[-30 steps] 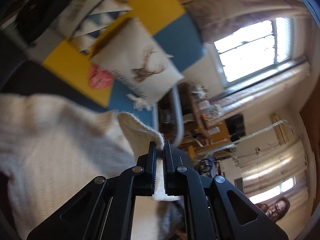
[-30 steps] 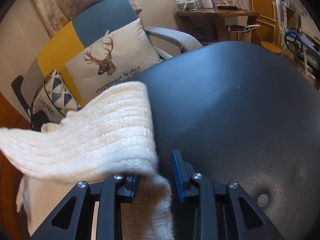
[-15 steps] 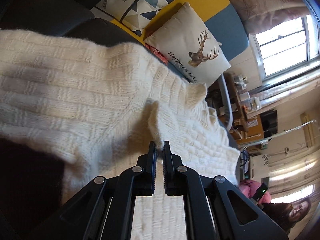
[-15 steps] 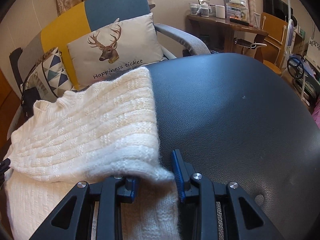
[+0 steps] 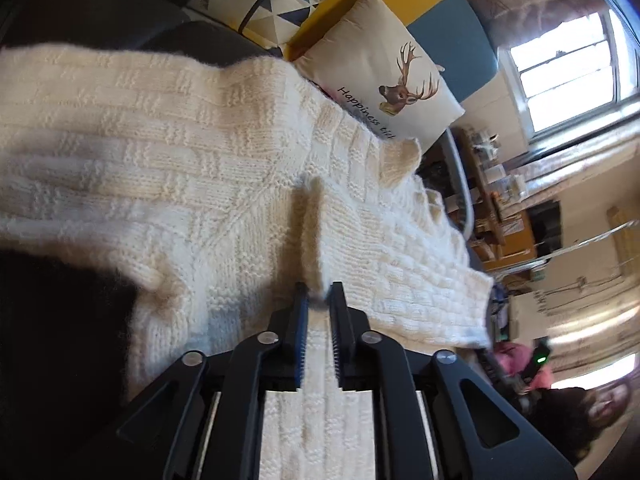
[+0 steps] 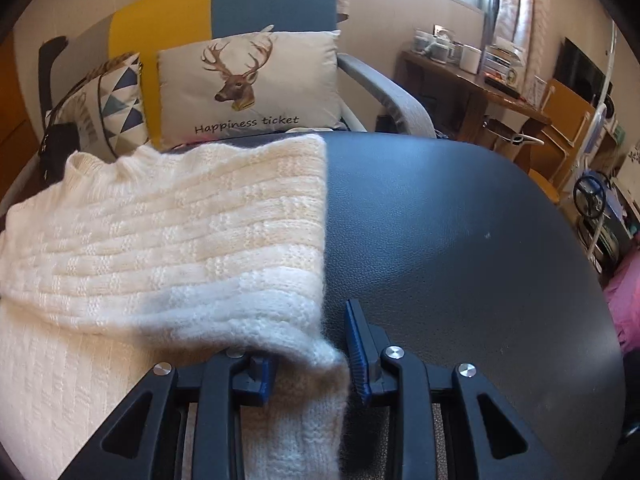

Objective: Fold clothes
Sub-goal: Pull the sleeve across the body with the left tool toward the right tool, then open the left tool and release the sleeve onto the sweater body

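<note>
Sweater (image 6: 168,248): 1 | left claw (image 5: 318,300): apart | right claw (image 6: 310,354): apart, knit between | cushions: 2

Ahead of the claws stands a yellow-and-blue armchair (image 6: 224,4) holding a deer cushion (image 6: 256,84); to the right, a cluttered wooden desk (image 6: 460,76) under a bright, curtained window (image 5: 568,72).

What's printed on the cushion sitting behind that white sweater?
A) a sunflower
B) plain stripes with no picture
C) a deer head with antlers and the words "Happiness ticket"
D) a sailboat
C: in the right wrist view the cushion on the armchair behind the white knitted sweater shows a deer head with antlers above the words "Happiness ticket".
</note>
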